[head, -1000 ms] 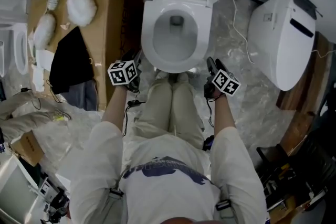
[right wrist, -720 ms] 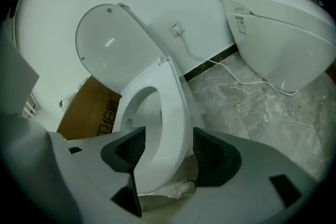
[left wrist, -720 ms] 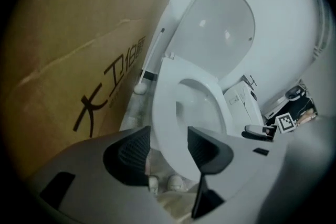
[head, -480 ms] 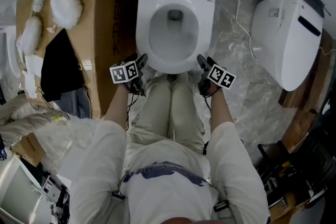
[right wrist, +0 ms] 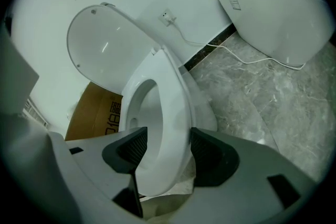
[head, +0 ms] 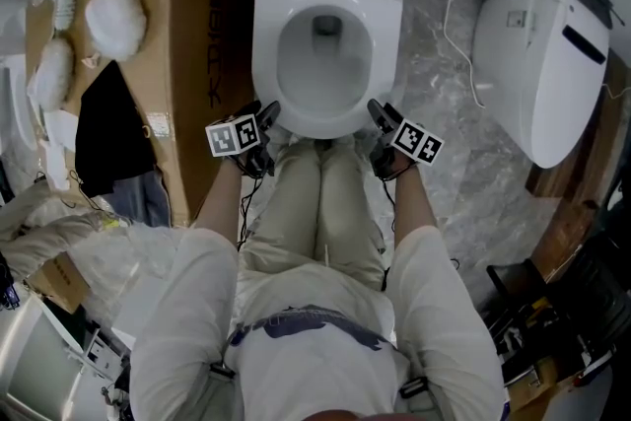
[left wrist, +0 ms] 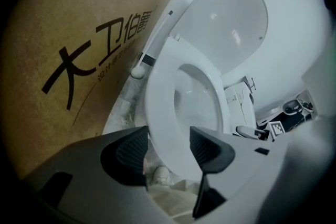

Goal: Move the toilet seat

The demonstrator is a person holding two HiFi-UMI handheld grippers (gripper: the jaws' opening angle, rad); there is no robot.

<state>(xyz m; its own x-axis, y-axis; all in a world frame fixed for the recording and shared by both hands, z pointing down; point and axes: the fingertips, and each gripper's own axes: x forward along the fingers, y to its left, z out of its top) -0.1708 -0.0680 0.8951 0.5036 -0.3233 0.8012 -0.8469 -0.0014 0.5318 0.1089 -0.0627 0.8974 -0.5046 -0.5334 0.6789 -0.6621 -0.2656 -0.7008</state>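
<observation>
Cardboard [head: 202,35] left of toilet seat [head: 264,64]

Cardboard [head: 197,25], black cloth [head: 108,138] L; spare toilet [head: 537,54] R (marble floor [head: 444,123]).

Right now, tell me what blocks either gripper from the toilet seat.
Nothing visible does. The toilet seat has its front rim between the left gripper's opening jaws and the right gripper's closing jaws.

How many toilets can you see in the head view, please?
2. One toilet with its lid up stands directly before the person; a second toilet, lid shut, stands to its right. A white rim cut off at the left edge may be another.
</observation>
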